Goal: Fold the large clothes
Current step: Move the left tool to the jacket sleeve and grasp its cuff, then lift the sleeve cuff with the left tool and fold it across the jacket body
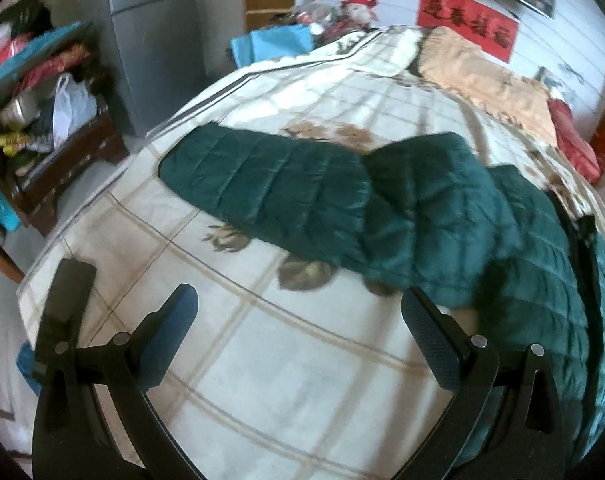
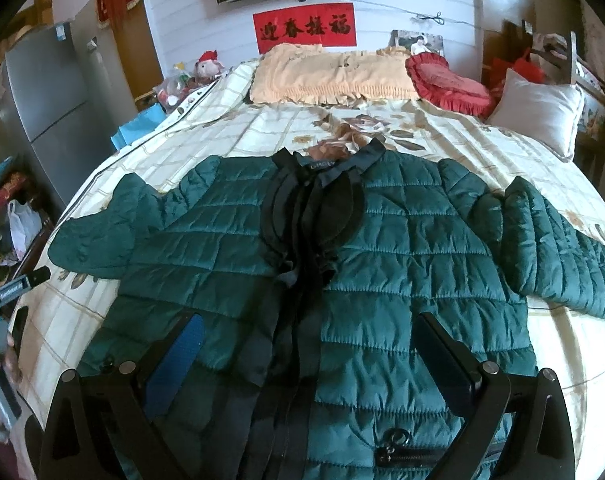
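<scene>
A dark green quilted jacket [image 2: 402, 248] lies spread flat on the bed, front up, black collar [image 2: 326, 168] toward the pillows, both sleeves out to the sides. My right gripper [image 2: 310, 328] is open and empty, hovering over the jacket's lower front near the black zipper band. In the left wrist view the jacket's left sleeve [image 1: 270, 184] stretches across the bedspread. My left gripper [image 1: 298, 300] is open and empty, above bare bedspread just in front of that sleeve, its right finger close to the jacket's side.
The bed has a cream checked floral bedspread [image 2: 442, 128], a peach pillow cover [image 2: 326, 76], a red cushion [image 2: 450, 84] and a grey pillow [image 2: 542, 112] at its head. A grey fridge [image 1: 154, 40] and a cluttered shelf [image 1: 42, 112] stand left of the bed.
</scene>
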A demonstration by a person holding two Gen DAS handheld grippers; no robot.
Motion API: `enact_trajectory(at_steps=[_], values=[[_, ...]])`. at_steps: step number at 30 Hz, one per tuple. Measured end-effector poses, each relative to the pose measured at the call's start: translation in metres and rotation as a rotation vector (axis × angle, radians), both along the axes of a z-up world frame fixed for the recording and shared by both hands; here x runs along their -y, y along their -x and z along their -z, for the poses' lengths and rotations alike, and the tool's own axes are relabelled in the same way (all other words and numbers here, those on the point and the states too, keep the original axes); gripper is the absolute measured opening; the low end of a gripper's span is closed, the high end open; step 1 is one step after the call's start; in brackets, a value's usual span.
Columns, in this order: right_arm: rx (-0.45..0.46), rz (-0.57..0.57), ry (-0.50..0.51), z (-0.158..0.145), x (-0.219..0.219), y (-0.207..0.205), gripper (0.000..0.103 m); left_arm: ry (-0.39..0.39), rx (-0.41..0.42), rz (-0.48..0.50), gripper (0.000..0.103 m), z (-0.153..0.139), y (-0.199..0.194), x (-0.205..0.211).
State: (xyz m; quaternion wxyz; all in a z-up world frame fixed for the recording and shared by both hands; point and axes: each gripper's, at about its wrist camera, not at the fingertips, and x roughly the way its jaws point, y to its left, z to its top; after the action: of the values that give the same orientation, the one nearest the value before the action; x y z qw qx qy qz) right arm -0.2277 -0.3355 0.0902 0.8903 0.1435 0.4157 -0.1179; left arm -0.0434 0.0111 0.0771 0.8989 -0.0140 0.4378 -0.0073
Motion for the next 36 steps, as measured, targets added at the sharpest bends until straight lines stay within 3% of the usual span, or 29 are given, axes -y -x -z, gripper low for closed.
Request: enact_trajectory(at_steps=[5,17,25,29,32,34,36], values=[[-0.017,-0.007,-0.001,0.006,0.001,-0.004,0.103,0.046,-0.034,-0.069,0.102,0.016,-0.033,-0.026],[-0.039,-0.013,-0.009,0.015,0.003,-0.013,0.103,0.033,-0.065,-0.154,0.102,0.038,-0.087,-0.065],[-0.045,-0.021,-0.031,0.016,-0.001,-0.013,0.103,0.137,-0.095,-0.291,0.102,0.051,-0.126,-0.105],[-0.049,-0.036,-0.042,0.016,-0.005,-0.015,0.103,0.136,-0.088,-0.363,0.102,0.055,-0.146,-0.118],[-0.052,-0.043,-0.042,0.017,-0.008,-0.016,0.103,0.139,-0.085,-0.359,0.102,0.057,-0.157,-0.119],[-0.056,-0.044,-0.040,0.017,-0.008,-0.017,0.103,0.143,-0.087,-0.352,0.101,0.059,-0.162,-0.119],[-0.062,-0.043,-0.044,0.018,-0.008,-0.018,0.103,0.160,-0.082,-0.349,0.092,0.059,-0.165,-0.120]])
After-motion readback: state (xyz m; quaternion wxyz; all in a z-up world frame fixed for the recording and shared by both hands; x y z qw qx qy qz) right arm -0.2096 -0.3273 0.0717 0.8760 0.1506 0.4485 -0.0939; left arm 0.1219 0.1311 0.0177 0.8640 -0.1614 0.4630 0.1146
